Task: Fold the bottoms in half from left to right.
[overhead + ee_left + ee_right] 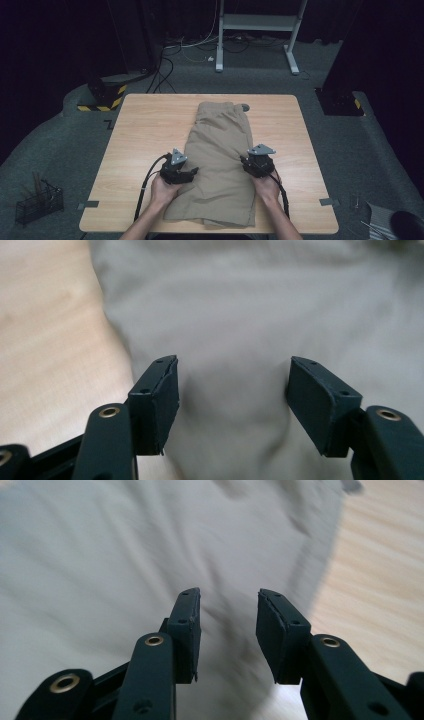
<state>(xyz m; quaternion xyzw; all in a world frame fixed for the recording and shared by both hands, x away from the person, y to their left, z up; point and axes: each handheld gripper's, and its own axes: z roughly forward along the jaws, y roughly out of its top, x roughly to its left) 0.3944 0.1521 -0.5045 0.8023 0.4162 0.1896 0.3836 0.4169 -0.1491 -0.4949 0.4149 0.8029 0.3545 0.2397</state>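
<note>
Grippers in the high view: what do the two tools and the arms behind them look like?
Both the left gripper and the right gripper are black, each topped by a grey three-cornered plate. A black cable trails back from each along the forearm. The jaws are black with flat rectangular pads and brass-coloured rivets at the joints. The forearms are bare, with no sleeves in sight.

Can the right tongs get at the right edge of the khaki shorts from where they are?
Probably yes: the right tongs sit at the right edge of the khaki shorts, jaws apart over the fabric with nothing between them and the cloth.
</note>
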